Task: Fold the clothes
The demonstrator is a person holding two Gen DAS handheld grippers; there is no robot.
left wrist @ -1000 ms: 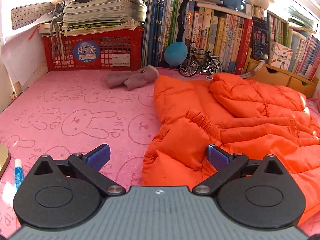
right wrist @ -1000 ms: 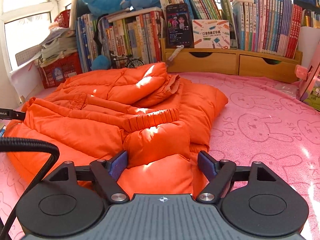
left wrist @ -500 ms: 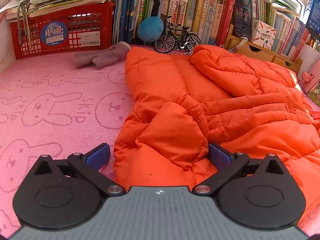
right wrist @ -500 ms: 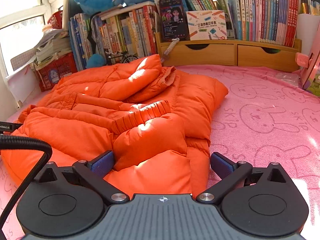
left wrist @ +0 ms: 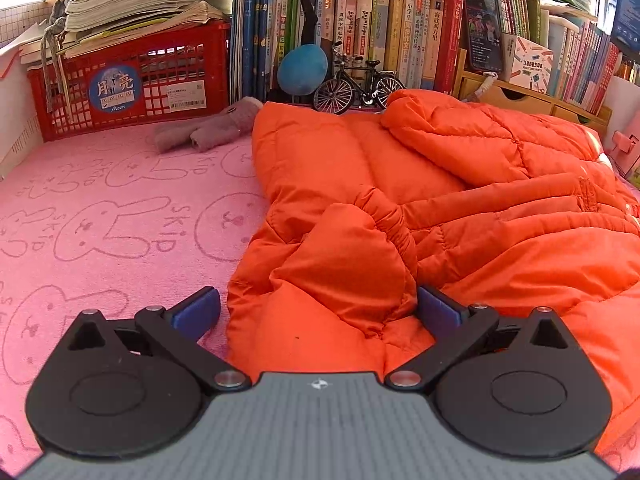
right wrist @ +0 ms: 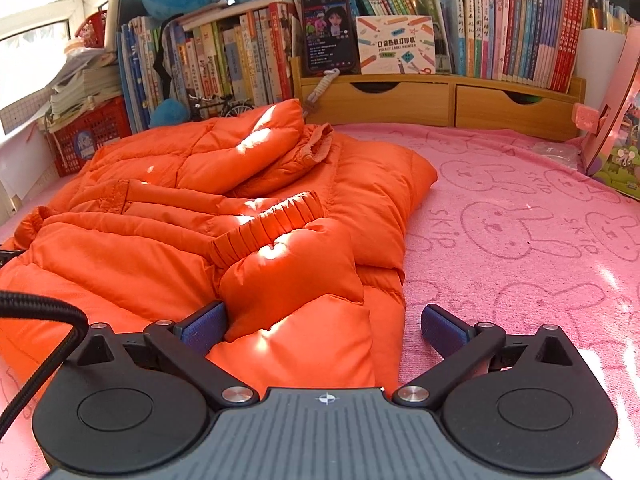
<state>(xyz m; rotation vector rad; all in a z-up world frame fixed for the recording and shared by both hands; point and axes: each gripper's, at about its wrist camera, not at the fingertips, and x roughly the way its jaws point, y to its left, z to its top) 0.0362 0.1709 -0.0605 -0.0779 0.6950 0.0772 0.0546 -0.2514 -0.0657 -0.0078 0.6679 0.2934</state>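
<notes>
A: While both grippers sit low at 6 o'clock in their views, the orange puffer jacket (left wrist: 460, 208) lies crumpled on the pink bunny-print mat (left wrist: 100, 220), filling the 12-to-4 o'clock part of the left wrist view.

B: Left gripper (left wrist: 318, 310) state?

A: Jaws wide. Jacket's near edge and a puffy sleeve end bulge between the pads. Right-side pad (left wrist: 438, 310) is touching fabric, left-side pad (left wrist: 198, 312) is over bare mat, just beside the hem. Not clamping.

B: Right gripper (right wrist: 324, 326)?

A: Also spread wide. Sleeve with the ribbed cuff (right wrist: 268, 226) sits between the fingers; left-side pad (right wrist: 204, 326) is against the jacket (right wrist: 160, 208), right-side pad (right wrist: 442, 328) is over the mat (right wrist: 520, 240), clear of cloth. Nothing gripped.

B: Jacket location in the right view?

A: 9 to 12 o'clock, reaching down to 6. Sleeves folded across the body, hood or collar bunched toward 12.

B: Clutter?

A: Red basket (left wrist: 132, 88) with stacked papers at 10 o'clock, grey plush (left wrist: 212, 128) on the mat at 11, toy bicycle (left wrist: 356, 84) at 12 just behind the jacket, books (left wrist: 380, 32) along the back. Right view: wooden drawer shelf (right wrist: 440, 100) at 12, black cable (right wrist: 44, 320) at 8.
</notes>
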